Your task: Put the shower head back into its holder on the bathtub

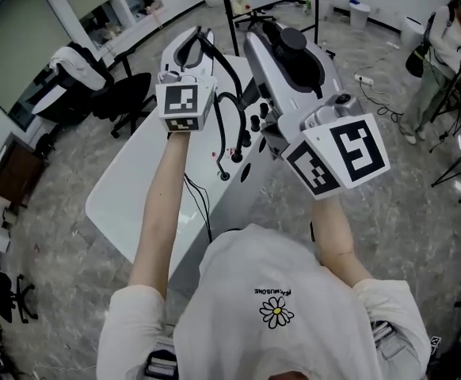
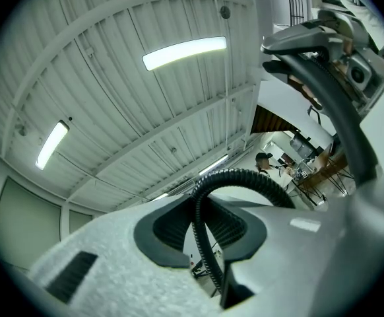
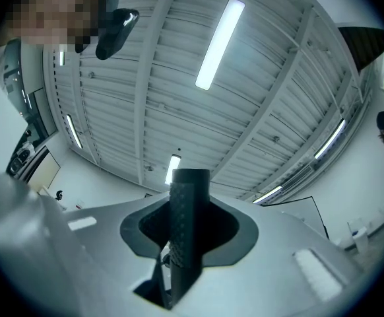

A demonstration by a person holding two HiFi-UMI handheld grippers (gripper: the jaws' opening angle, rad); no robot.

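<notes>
The shower head [image 2: 296,39] is pale-faced with a black handle [image 3: 184,224]. My right gripper [image 3: 185,233] is shut on that textured handle, which stands upright between its jaws. In the head view this gripper [image 1: 287,54] hangs over the white bathtub's rim [image 1: 127,188], tilted upward. A black ribbed hose [image 2: 245,180] loops up from the tub. My left gripper [image 2: 208,243] is shut on the hose low between its jaws, and it [image 1: 192,46] is raised to the left of the right one. Black knobs and fittings [image 1: 240,150] sit on the tub's deck below both grippers. I cannot pick out the holder.
A person [image 1: 446,50] stands at the far right beside tripods. Black office chairs [image 1: 123,93] are left of the tub. A dark stand [image 1: 230,10] rises behind it. Cables and a power strip [image 1: 363,79] lie on the tiled floor.
</notes>
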